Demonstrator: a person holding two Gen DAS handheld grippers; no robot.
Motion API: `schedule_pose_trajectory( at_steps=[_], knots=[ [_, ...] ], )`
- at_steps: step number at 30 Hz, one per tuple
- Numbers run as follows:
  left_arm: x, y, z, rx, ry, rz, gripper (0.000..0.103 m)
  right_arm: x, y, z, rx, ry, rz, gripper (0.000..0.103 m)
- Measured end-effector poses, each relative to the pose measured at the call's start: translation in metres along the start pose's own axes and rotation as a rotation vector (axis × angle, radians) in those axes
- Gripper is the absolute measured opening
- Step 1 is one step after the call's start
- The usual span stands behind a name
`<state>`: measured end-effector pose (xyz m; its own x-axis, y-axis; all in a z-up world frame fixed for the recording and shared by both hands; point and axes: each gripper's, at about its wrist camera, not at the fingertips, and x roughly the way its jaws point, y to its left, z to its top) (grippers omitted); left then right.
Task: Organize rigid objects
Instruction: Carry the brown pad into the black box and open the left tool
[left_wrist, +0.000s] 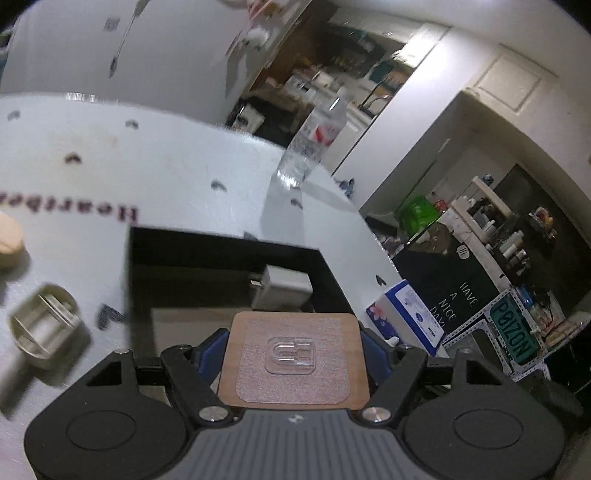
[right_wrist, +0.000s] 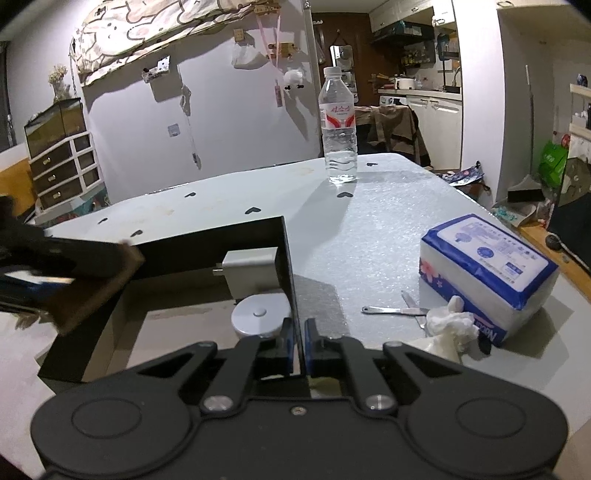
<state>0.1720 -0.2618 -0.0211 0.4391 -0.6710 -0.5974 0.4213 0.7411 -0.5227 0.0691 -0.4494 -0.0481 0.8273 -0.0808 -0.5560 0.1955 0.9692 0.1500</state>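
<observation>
The left tongs (left_wrist: 293, 354) clamp a thin, stiff, light wooden board (left_wrist: 295, 360) by its side edges above the black box (right_wrist: 284, 254), whose right wall the right tongs (right_wrist: 300, 341) pinch shut; open floor remains left of the charger (right_wrist: 253, 271) and white disc (right_wrist: 258, 317).

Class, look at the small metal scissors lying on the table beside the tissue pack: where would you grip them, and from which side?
Grip the scissors across the long straight arm, coming from above. They lie flat, and the tissue pack crowds their right end.
</observation>
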Motion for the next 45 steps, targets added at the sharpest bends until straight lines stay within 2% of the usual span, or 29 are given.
schedule_pose_trajectory(
  at_steps=[6,10,18,20,21,22,34,45],
  knots=[
    [0.037,-0.001,-0.003,-0.109,0.09,0.053,0.075,0.001,-0.003,0.0,0.013,-0.003,0.018,0.005],
    [0.055,0.002,-0.009,-0.184,0.148,0.053,0.075,0.001,-0.006,-0.001,0.028,-0.005,0.035,0.005],
    [0.069,0.002,-0.012,-0.283,0.164,0.058,0.075,0.001,-0.009,-0.001,0.031,-0.003,0.048,0.005],
    [0.07,0.004,-0.011,-0.303,0.166,0.049,0.085,0.001,-0.01,-0.001,0.034,-0.003,0.051,0.005],
    [0.07,0.003,-0.011,-0.307,0.173,0.042,0.093,0.001,-0.01,-0.001,0.035,-0.002,0.053,0.006],
    [0.07,0.003,-0.01,-0.309,0.183,0.036,0.096,0.001,-0.01,-0.001,0.036,-0.002,0.054,0.006],
    [0.07,-0.001,-0.013,-0.286,0.221,-0.004,0.096,0.002,-0.01,-0.001,0.035,0.0,0.052,0.006],
    [0.035,-0.012,-0.011,-0.159,0.151,0.005,0.096,0.002,-0.01,-0.002,0.034,0.003,0.048,0.006]
  ],
)
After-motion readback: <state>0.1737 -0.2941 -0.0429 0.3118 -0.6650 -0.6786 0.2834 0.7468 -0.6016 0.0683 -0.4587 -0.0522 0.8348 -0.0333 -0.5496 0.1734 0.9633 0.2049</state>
